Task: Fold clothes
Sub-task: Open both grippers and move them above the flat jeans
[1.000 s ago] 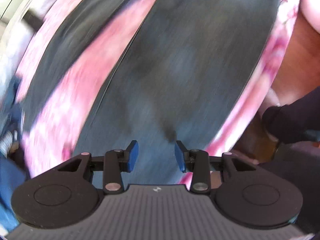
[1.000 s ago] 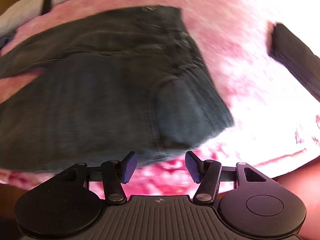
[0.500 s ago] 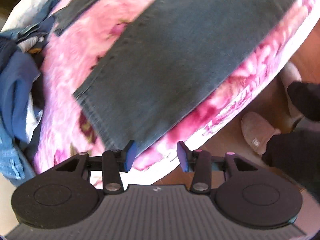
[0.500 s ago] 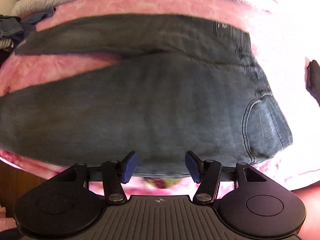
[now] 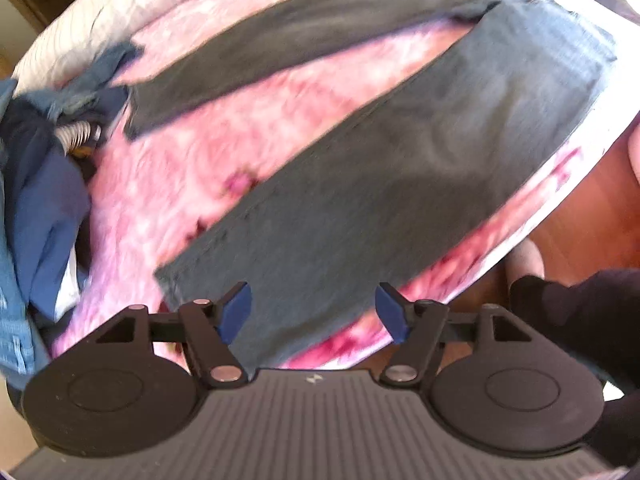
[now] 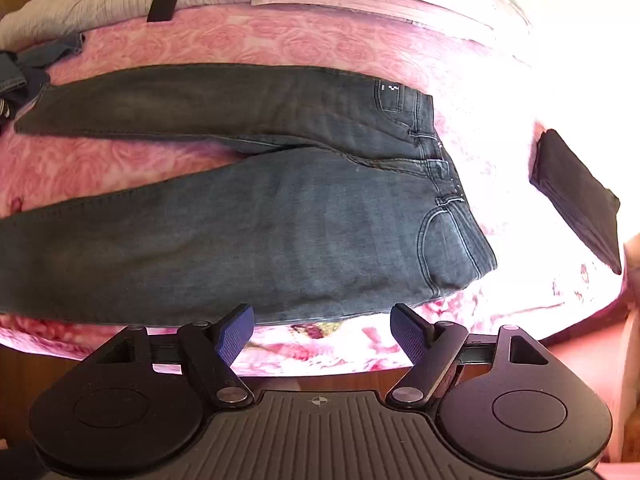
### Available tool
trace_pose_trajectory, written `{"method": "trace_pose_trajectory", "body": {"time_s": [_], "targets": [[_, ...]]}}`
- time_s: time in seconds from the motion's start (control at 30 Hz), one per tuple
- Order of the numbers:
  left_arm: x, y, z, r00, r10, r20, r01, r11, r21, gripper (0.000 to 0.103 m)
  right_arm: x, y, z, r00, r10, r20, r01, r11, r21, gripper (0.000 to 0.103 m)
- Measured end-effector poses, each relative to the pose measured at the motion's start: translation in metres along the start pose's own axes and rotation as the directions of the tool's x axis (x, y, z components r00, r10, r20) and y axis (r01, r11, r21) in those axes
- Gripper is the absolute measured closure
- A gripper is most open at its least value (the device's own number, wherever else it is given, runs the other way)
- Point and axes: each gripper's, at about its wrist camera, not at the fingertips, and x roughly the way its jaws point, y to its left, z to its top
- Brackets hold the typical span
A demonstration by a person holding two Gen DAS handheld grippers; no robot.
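Jeans (image 6: 248, 216) laid flat mid-frame on pink blanket (image 6: 280, 44); left gripper (image 5: 314, 306) and right gripper (image 6: 322, 326) held wide open, empty.

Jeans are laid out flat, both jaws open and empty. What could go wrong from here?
1. The jeans lie close to the bed's near edge; the near leg's hem sits by it, so a pull toward the person may drag denim off.
2. The legs are splayed apart, so folding one over the other could land skewed.
3. The pink blanket under the denim looks plush; the left gripper or right gripper may pinch it along with the jeans.
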Motion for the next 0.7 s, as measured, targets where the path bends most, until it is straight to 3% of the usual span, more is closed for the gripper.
{"method": "trace_pose_trajectory", "body": {"time_s": [0.07, 0.17, 0.27, 0.7], "targets": [[-0.004, -0.004, 0.012, 1.0, -0.008, 0.022, 0.007, 1.0, 0.011, 0.025, -0.006, 0.007, 0.002, 1.0, 0.001, 0.006, -0.001, 1.0, -0.013, 0.025], [-0.009, -0.009, 0.027, 0.999, -0.012, 0.041, 0.011, 0.999, 0.03, 0.023, -0.015, 0.016, 0.005, 1.0, -0.005, 0.02, 0.005, 0.999, -0.039, 0.025], [-0.009, -0.009, 0.034, 0.998, -0.007, 0.055, 0.005, 0.999, 0.046, 0.014, -0.021, 0.02, 0.006, 0.999, -0.014, 0.041, 0.016, 0.999, -0.035, 0.025], [-0.01, -0.01, 0.044, 0.998, 0.008, 0.055, -0.011, 0.998, 0.054, 0.01, -0.02, 0.011, 0.008, 0.999, -0.012, 0.048, 0.012, 1.0, -0.004, 0.025]]}}
